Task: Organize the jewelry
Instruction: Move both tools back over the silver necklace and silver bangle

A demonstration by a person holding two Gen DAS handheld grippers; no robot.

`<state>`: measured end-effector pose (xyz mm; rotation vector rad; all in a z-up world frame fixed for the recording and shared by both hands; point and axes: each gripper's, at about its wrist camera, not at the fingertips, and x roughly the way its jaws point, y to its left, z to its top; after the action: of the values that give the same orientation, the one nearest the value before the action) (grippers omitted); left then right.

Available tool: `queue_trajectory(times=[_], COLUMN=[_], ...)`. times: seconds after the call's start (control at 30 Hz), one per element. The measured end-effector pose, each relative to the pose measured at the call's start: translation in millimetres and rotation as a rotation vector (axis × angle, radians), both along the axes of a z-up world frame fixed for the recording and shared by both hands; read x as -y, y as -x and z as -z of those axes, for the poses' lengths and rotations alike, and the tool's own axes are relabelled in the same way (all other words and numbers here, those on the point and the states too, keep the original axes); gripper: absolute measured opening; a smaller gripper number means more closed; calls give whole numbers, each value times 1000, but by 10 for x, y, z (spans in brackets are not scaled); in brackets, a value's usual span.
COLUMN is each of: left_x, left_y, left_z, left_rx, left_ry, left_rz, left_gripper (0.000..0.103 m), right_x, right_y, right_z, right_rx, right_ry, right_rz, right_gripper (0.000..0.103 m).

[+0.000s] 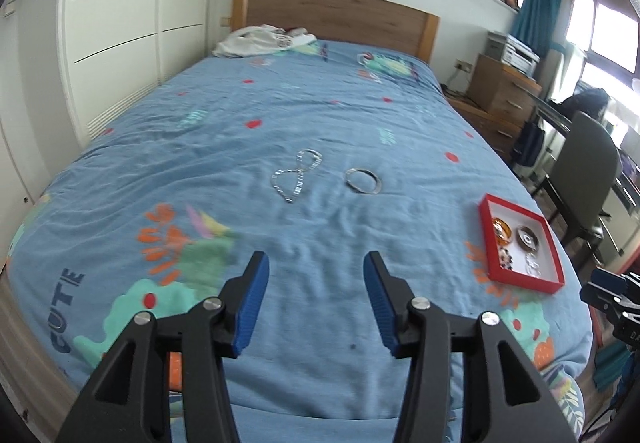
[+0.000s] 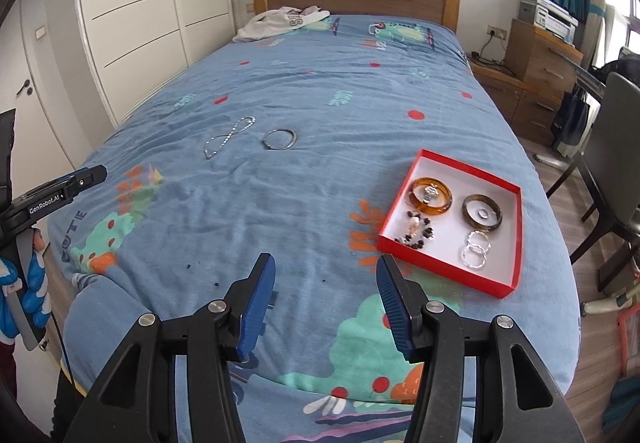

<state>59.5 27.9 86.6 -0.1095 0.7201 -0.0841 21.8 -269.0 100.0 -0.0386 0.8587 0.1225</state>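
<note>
The bed [image 2: 320, 91] carried a chain [image 2: 229, 137] and bangle [image 2: 280, 139] ahead of the tongs, a red tray [image 2: 404, 243] to their right.

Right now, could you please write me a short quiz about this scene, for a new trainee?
1. True or false: the silver chain already lies inside the red box.
2. Which lies nearer the red box: the silver chain or the thin silver bangle on the bed?
3. How many wide ring-shaped bangles lie in the box: A one, B two, C four?

Key
1. False: it lies on the bed, apart from the box.
2. The thin silver bangle.
3. B: the amber bangle and the dark bangle.
</note>
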Motion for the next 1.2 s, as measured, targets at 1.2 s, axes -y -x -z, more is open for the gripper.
queue_trajectory(times=[1.2], left_x=[-525], left_y=[-926], left_z=[410], left_rx=[-96], left_ry=[-69], left_rz=[-127], left_gripper=[49], right_x=[-612], right_y=[-1088], right_z=[736], right_rx=[-138], right_ry=[-60], right_rz=[-108], right_gripper=[58])
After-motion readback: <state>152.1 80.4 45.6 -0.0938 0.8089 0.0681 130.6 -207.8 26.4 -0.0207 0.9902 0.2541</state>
